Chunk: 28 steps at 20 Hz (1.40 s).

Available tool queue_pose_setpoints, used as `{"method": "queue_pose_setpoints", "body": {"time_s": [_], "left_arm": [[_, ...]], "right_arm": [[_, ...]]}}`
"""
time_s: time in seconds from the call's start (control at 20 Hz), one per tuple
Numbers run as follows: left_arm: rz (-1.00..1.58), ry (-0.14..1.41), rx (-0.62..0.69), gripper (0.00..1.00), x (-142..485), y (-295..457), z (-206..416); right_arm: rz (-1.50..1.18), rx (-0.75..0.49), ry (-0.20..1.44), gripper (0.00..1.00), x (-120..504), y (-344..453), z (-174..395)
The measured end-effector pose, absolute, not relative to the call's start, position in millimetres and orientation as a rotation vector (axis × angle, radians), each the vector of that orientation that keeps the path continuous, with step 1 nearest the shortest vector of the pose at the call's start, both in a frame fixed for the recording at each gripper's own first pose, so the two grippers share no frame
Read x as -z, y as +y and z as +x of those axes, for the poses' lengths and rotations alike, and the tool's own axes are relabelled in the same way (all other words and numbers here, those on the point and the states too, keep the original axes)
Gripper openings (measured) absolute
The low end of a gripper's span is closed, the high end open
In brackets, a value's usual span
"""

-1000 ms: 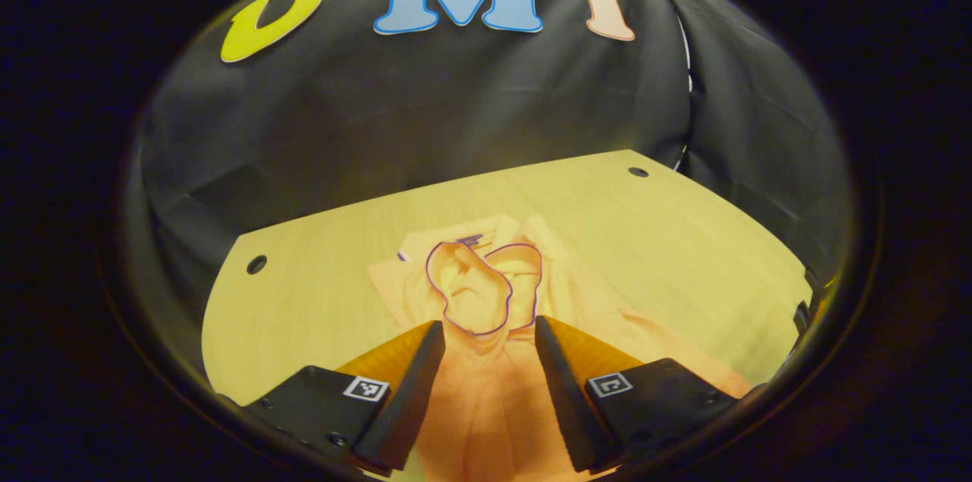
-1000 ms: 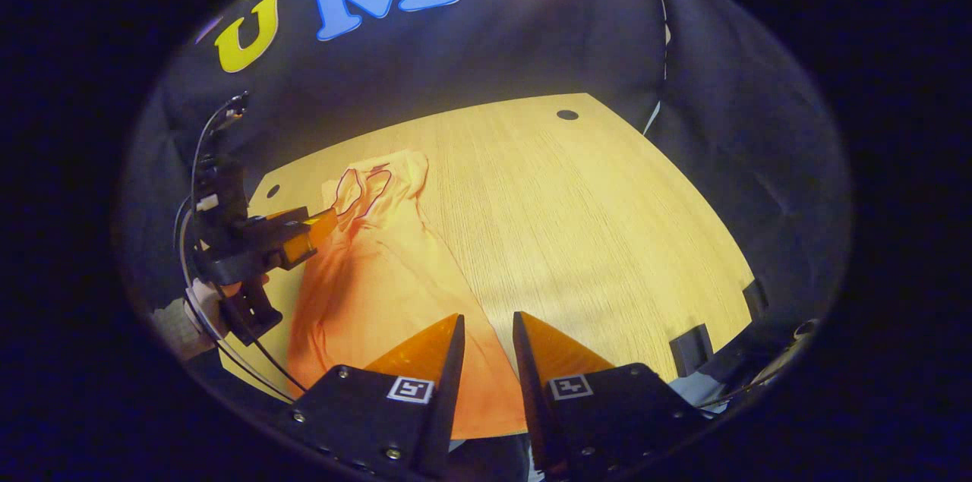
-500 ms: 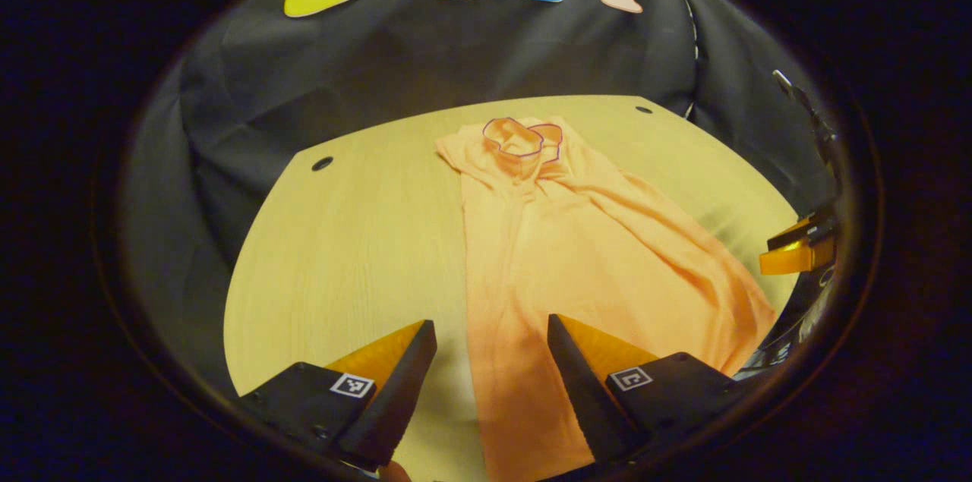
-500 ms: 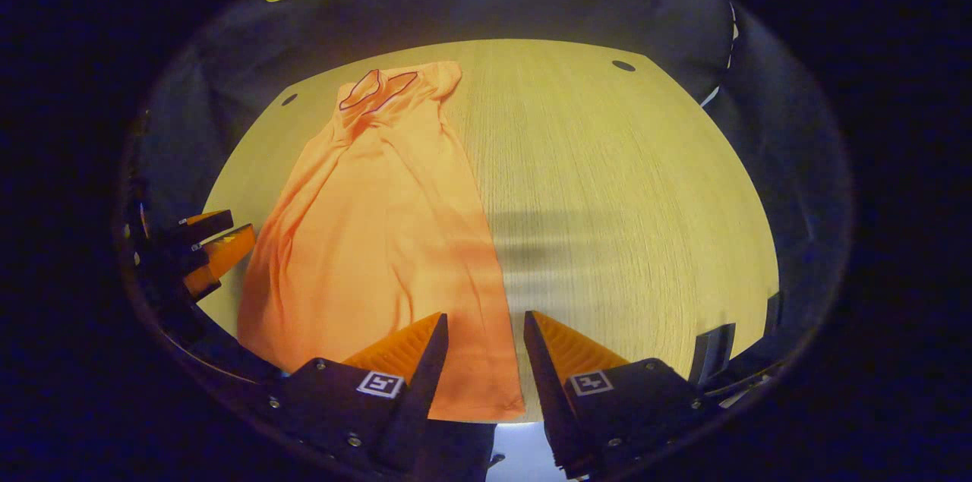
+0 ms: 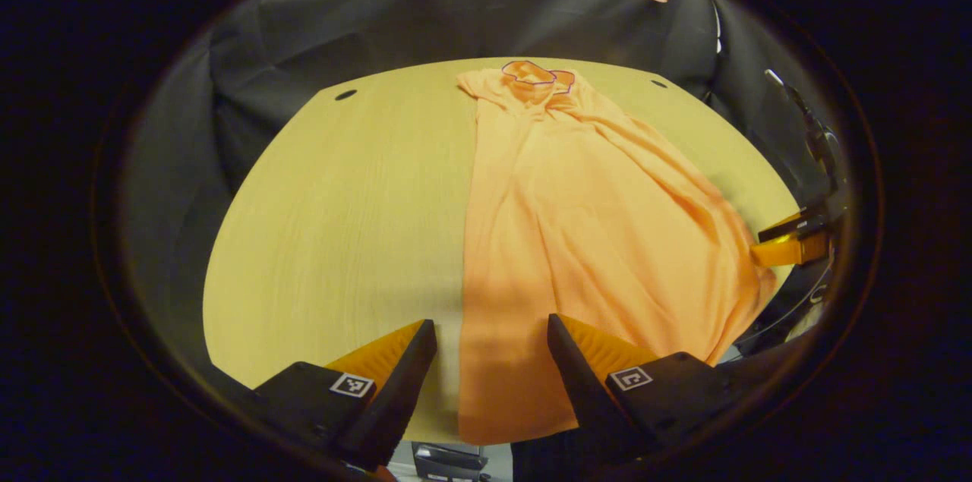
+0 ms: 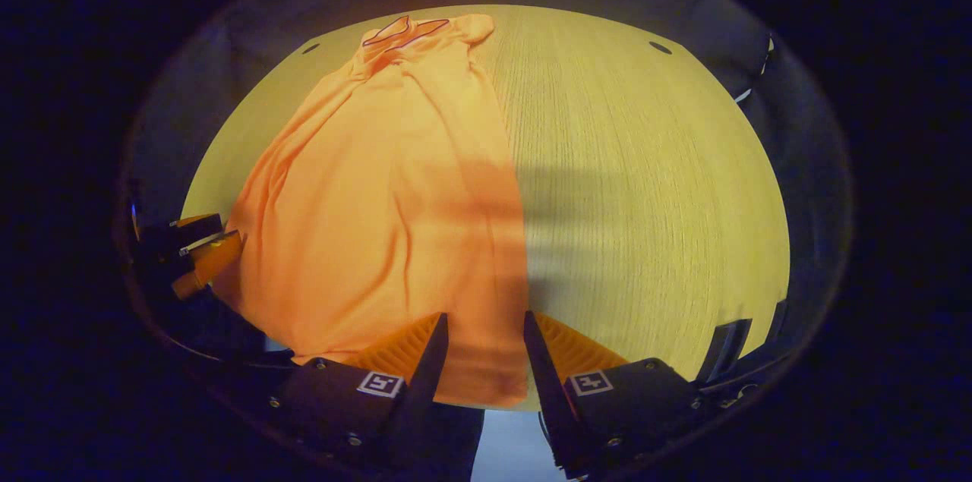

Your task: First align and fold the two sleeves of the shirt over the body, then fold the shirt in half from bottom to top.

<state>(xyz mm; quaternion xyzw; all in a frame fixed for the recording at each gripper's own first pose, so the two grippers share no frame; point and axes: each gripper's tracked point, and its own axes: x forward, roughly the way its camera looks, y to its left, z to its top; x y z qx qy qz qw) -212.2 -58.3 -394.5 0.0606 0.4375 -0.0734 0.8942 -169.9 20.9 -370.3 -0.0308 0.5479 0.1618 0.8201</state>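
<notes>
An orange shirt (image 5: 577, 224) lies lengthwise on the wooden table (image 5: 334, 209), its purple-trimmed collar (image 5: 535, 74) at the far end and both sleeves folded over the body. My left gripper (image 5: 492, 330) stands open above the hem's left corner, touching nothing. In the right gripper view the same shirt (image 6: 380, 193) runs from the collar (image 6: 402, 30) down to the near hem. My right gripper (image 6: 482, 324) hovers open over the hem's right corner. Each view also catches the other gripper at the table's near edge: the right one (image 5: 790, 243) and the left one (image 6: 197, 254).
Black cloth walls close in the table on the far side and both flanks. Small round holes (image 5: 345, 95) (image 6: 659, 47) mark the far table corners. A dark bracket (image 6: 725, 349) sits at the near right edge. Bare wood (image 6: 653, 193) stretches to the right of the shirt.
Both grippers have pulled back from the collar end to the near hem, staying open. The shirt lies still; more of its length has come into sight.
</notes>
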Motion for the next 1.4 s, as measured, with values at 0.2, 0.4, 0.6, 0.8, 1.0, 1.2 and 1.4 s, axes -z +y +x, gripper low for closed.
{"method": "queue_pose_setpoints", "body": {"time_s": [0.2,0.4,0.6,0.8,1.0,1.2,1.4], "left_arm": [[0.141,0.901,0.146,0.97,396.0,-58.3,-211.9],[0.150,0.897,0.169,0.95,395.8,-66.1,-213.2],[0.190,0.891,0.235,0.49,396.6,-84.1,-214.0],[0.199,0.888,0.233,0.07,396.7,-83.6,-209.3],[0.200,0.895,0.230,0.07,394.7,-81.5,-211.3],[0.170,0.903,0.193,0.06,392.3,-75.4,-198.4],[0.105,0.864,0.143,0.08,369.8,-69.5,-157.3]], "right_arm": [[-0.093,-0.338,1.173,0.64,377.9,26.9,-173.8],[-0.125,-0.336,1.170,0.63,380.4,32.2,-174.4],[-0.139,-0.331,1.172,0.07,379.5,39.0,-175.7],[-0.135,-0.365,1.180,0.05,379.6,46.3,-178.3],[-0.108,-0.359,1.178,0.00,378.1,46.8,-177.3],[-0.088,-0.371,1.159,0.00,368.6,50.9,-169.9],[-0.041,-0.380,1.096,0.00,340.6,62.8,-136.8]]}}
